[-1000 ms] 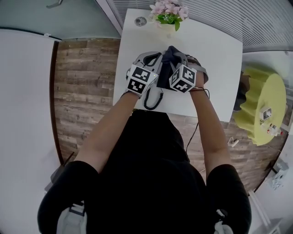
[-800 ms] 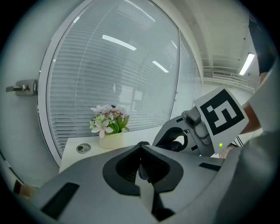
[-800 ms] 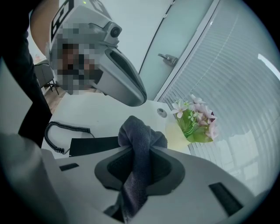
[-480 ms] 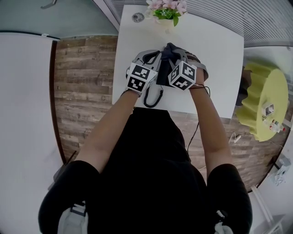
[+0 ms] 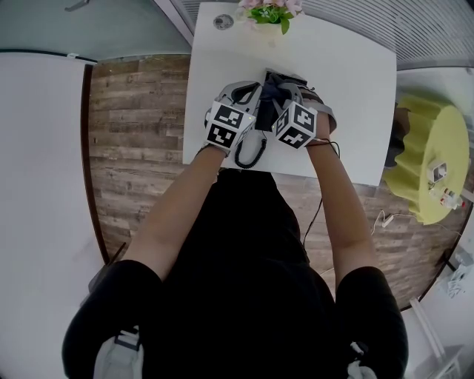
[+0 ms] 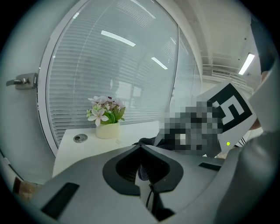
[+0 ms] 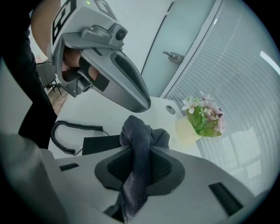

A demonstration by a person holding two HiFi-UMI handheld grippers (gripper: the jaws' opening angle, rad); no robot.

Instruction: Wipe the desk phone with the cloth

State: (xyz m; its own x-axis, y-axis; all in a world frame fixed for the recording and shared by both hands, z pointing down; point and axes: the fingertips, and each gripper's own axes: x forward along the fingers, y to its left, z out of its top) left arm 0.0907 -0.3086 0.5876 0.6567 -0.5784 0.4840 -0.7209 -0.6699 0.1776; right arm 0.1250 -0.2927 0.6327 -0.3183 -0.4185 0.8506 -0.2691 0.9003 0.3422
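Note:
The black desk phone [image 5: 268, 75] lies on the white table [image 5: 348, 89], mostly hidden under both grippers; its flat body [image 7: 100, 143] and coiled cord [image 7: 65, 131] show in the right gripper view. My right gripper [image 7: 140, 148] is shut on the grey-blue cloth [image 7: 141, 131], which bunches out past the jaws just above the phone. In the head view the cloth [image 5: 272, 92] sits between the two grippers. My left gripper [image 6: 141, 148] is shut with nothing seen in it, hovering over the table to the left of the cloth [image 7: 144, 104].
A pot of pink flowers [image 5: 268, 15] stands at the table's far edge, with a round cable grommet [image 5: 223, 22] beside it. A yellow round stool [image 5: 429, 163] stands to the right. Glass walls with blinds and a door handle [image 7: 173, 55] lie beyond.
Both grippers stay close together over the phone. The view has shifted a little, and the phone's far black edge now shows beyond the cloth.

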